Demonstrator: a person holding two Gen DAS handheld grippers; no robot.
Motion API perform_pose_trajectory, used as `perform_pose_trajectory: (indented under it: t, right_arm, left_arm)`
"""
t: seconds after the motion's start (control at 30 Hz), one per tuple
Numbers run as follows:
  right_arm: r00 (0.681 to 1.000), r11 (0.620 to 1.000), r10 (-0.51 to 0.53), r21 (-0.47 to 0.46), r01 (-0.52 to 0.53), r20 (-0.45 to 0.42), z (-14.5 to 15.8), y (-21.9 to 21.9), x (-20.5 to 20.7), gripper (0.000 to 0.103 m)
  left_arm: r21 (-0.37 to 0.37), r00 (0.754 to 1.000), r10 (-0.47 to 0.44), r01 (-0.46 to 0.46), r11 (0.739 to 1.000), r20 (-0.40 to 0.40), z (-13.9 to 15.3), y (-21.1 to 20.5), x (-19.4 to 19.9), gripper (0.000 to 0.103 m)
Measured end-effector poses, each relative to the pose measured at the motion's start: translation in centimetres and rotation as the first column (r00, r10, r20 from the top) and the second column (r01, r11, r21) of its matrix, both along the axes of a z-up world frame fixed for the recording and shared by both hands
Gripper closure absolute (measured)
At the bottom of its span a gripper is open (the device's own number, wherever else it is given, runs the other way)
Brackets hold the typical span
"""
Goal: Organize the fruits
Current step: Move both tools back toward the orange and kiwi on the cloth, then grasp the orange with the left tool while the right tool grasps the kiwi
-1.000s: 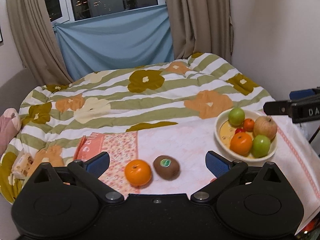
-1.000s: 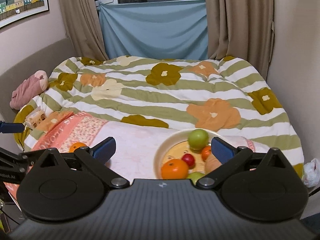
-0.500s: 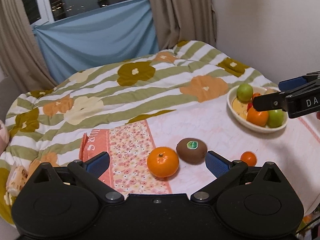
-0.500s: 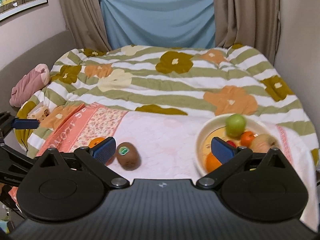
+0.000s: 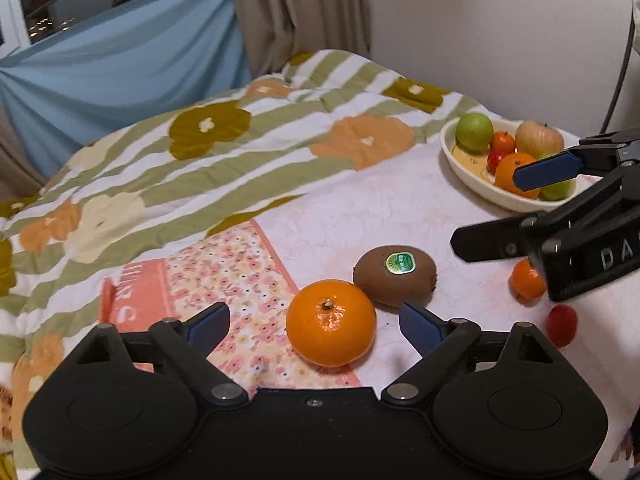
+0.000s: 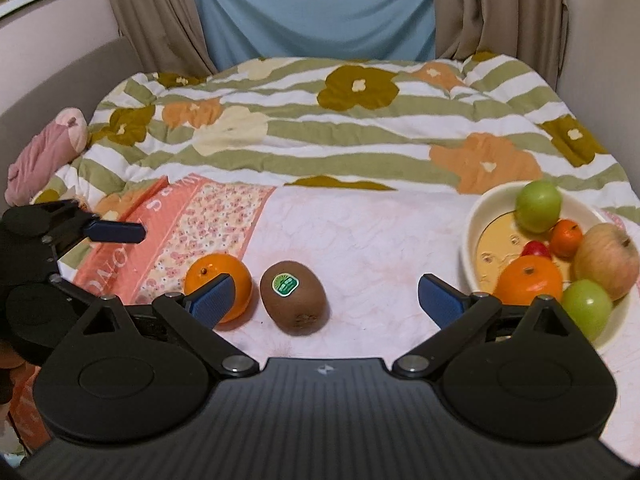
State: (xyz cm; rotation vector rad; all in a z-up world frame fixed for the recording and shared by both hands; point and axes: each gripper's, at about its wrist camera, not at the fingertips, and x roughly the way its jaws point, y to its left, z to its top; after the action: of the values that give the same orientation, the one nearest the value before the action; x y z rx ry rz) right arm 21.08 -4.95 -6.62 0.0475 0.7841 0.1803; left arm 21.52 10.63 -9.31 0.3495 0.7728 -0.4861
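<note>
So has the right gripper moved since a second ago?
Yes. In its own view the bowl has slid from centre to the right edge and the kiwi now sits between its fingers, so the right gripper swung left.

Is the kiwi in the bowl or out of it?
Out. The kiwi lies on the pink cloth beside the big orange, well left of the bowl.

At the right edge of the left wrist view, the black body of the right gripper (image 5: 576, 184) carries the raised pale letters "DA", cut off by the frame. The pink floral cloth (image 5: 224, 276) has large white letters on its salmon border, only partly readable. The kiwi (image 5: 394, 275) wears a small green oval sticker, its print too small to read.
</note>
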Motion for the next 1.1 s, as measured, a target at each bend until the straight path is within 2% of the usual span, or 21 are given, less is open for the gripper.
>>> perform_pose_trajectory:
  t: [0.17,0.3,0.4,0.5,0.63,0.9,0.97,1.1]
  right_arm:
    - [0.999,1.000,0.001,-0.012,-0.002,-0.033,-1.8,1.1,1.2,0.000]
    - [0.998,1.000,0.000,-0.012,0.000,-0.060,-3.0,1.3,2.1,0.000]
    - [0.998,1.000,0.000,-0.015,-0.001,-0.070,-3.7,1.5,2.6,0.000]
    - [0.997,1.000,0.004,-0.023,-0.005,-0.077,-4.2,1.6,3.0,0.000]
    - [0.996,1.000,0.015,-0.016,-0.016,-0.090,-4.6,1.7,3.4,0.002]
    - [0.992,0.998,0.053,-0.019,-0.055,-0.111,-5.2,2.4,3.9,0.007]
    - [0.990,0.997,0.066,-0.018,-0.069,-0.121,-5.4,2.6,4.1,0.013]
    - [0.987,0.995,0.092,-0.028,-0.097,-0.135,-6.0,3.1,4.4,0.017]
  left_arm:
    - [-0.007,0.998,-0.043,0.042,0.999,-0.036,-1.6,-0.2,1.3,0.016]
    - [-0.006,0.994,-0.079,0.078,0.997,-0.071,-2.9,-0.7,1.8,0.026]
    - [-0.012,0.993,-0.083,0.083,0.997,-0.081,-3.5,-0.9,2.2,0.027]
    - [-0.014,0.994,-0.075,0.074,0.997,-0.079,-3.8,-0.9,2.5,0.035]
    - [-0.036,0.993,-0.075,0.072,0.997,-0.090,-3.7,-0.5,2.6,0.035]
    - [-0.013,0.994,-0.060,0.059,0.998,-0.093,-3.5,-0.1,1.8,0.036]
    - [-0.011,0.994,-0.047,0.047,0.999,-0.096,-3.5,0.2,1.5,0.036]
    - [0.002,0.995,-0.027,0.027,1.000,-0.097,-3.4,1.0,0.7,0.036]
